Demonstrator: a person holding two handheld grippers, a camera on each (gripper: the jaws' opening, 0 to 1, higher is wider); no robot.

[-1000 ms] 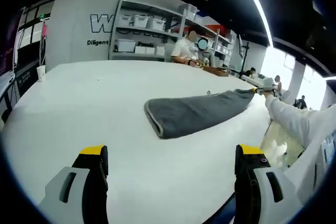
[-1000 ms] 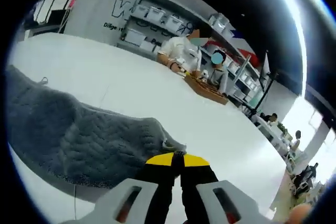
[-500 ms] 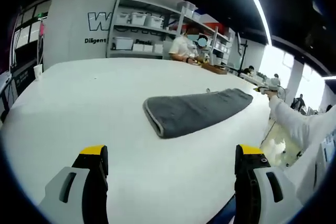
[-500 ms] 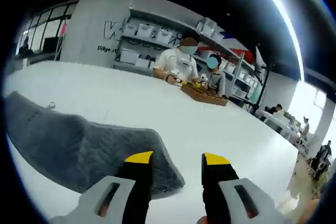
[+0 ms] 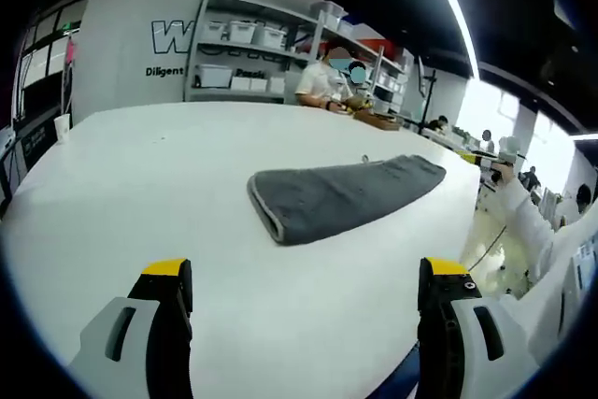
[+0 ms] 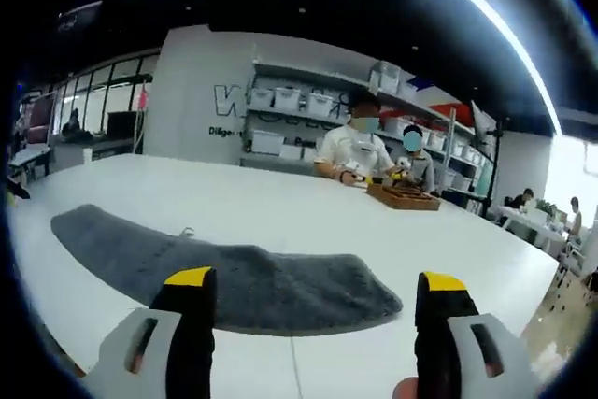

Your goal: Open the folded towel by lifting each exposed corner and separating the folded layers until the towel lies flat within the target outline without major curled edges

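1. Towel (image 5: 346, 193), grey and folded into a long strip, lies on the white table (image 5: 159, 193), ahead of the left gripper (image 5: 304, 273) and apart from it.
2. Left gripper's jaws stand wide, holding nothing.
3. Right gripper (image 6: 316, 282) also spread wide and empty, with the towel (image 6: 234, 273) lying just beyond its tips.

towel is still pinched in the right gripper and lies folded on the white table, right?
Not quite. The right gripper is open and holds nothing, as the right gripper view shows: its jaws stand apart, short of the towel. The towel does lie folded on the white table.
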